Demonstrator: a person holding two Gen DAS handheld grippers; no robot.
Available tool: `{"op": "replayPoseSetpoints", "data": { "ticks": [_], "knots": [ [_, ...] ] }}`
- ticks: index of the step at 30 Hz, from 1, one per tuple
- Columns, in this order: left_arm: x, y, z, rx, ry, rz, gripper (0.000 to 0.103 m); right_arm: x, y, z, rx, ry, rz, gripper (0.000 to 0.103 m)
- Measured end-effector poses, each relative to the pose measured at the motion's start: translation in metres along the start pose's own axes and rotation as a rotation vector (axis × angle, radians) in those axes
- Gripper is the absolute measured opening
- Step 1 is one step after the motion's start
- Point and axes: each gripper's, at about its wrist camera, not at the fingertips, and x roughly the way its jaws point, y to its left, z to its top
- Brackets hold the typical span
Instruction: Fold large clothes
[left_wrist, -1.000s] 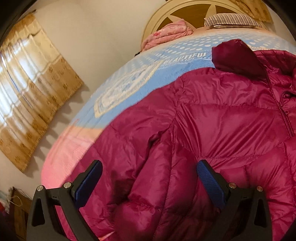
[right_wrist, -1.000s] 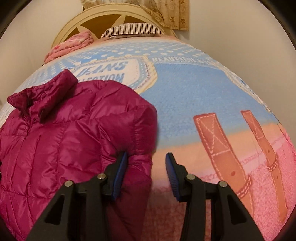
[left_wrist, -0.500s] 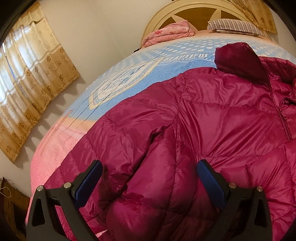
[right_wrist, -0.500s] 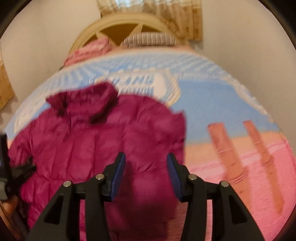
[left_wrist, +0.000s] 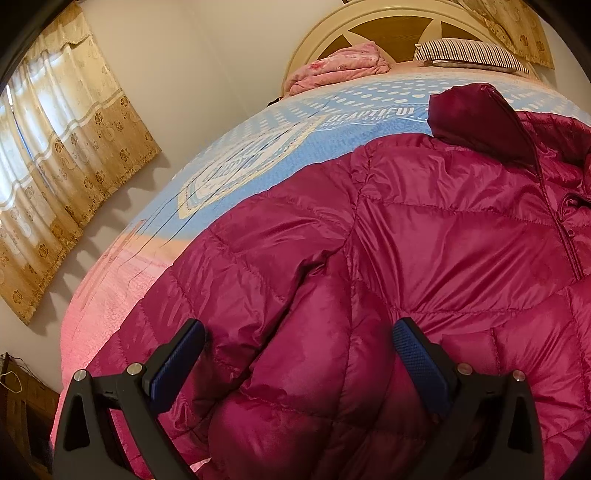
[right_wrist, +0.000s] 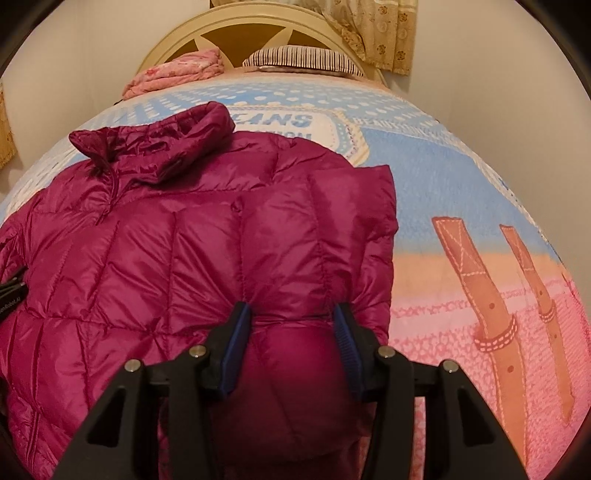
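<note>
A magenta quilted down jacket lies front up on the bed, collar toward the headboard. My left gripper hovers wide open over the jacket's left sleeve. Puffy fabric bulges between its blue pads without being pinched. In the right wrist view the jacket fills the left half. My right gripper is shut on a fold of the right sleeve, which lies doubled over the jacket's body, and the fabric bunches between the pads.
The bed cover is blue with a pink lower band and printed straps. A folded pink blanket and a striped pillow lie by the cream headboard. Curtains hang on the left wall. Dark furniture stands low at the left.
My right gripper has swung left from the bare cover to above the jacket, bringing the sleeve over the body. The left gripper has stayed open over the left sleeve.
</note>
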Motion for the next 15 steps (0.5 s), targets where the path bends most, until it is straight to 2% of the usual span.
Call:
{"op": "replayPoseSetpoints", "data": {
  "ticks": [4, 8, 11, 15],
  "knots": [
    [0.0, 0.001, 0.0, -0.002, 0.001, -0.002, 0.102, -0.024, 0.001, 0.004, 0.006, -0.022, -0.012, 0.051],
    [0.001, 0.002, 0.001, -0.004, 0.003, -0.007, 0.102, -0.056, 0.017, 0.002, -0.007, -0.088, 0.039, 0.062],
    [0.0, 0.002, 0.001, -0.008, 0.005, -0.014, 0.102, -0.052, 0.037, -0.004, -0.045, -0.068, 0.079, 0.062],
    [0.0, 0.006, 0.002, -0.016, 0.008, -0.026, 0.102, -0.022, 0.049, -0.018, -0.071, -0.009, 0.068, 0.063]
  ]
}}
